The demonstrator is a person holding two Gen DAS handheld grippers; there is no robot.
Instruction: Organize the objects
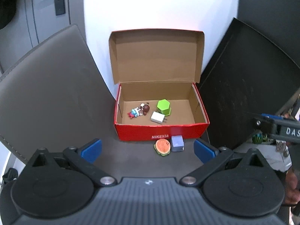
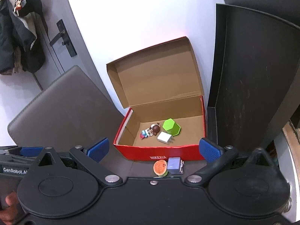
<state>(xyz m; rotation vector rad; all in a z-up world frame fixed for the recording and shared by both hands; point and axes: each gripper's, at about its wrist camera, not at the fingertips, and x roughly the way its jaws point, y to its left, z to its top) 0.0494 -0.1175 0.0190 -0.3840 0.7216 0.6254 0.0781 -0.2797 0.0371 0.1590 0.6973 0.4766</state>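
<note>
Both grippers hang wide open and empty above the grey mat (image 1: 56,86): left gripper (image 1: 147,150), right gripper (image 2: 153,149), blue pads spread well apart on each.

Remaining items: burger toy (image 1: 162,147) and small blue-grey block (image 1: 177,143), side by side and apparently touching, just in front of the red box (image 1: 161,130). Block sits right against the box's front wall, or nearly so. Already inside the box: doll (image 1: 138,111), green hexagonal cup (image 1: 164,107), white charger (image 1: 157,117). Lid is open and leans back toward the wall.

Risks, as I judge them:
- Burger and block are too close together. A finger coming down between them likely knocks one aside, or the grip catches both.
- Block is tight to the box wall, so there is little room for the far finger. It may shove the box or jam on the wall.
- Burger is round and lies tilted; it may squirt out of a pinch.
- Dropping onto the charger's prongs or the cup could bounce an item out.
- Grippers are close to each other; they could collide if both go in.
</note>
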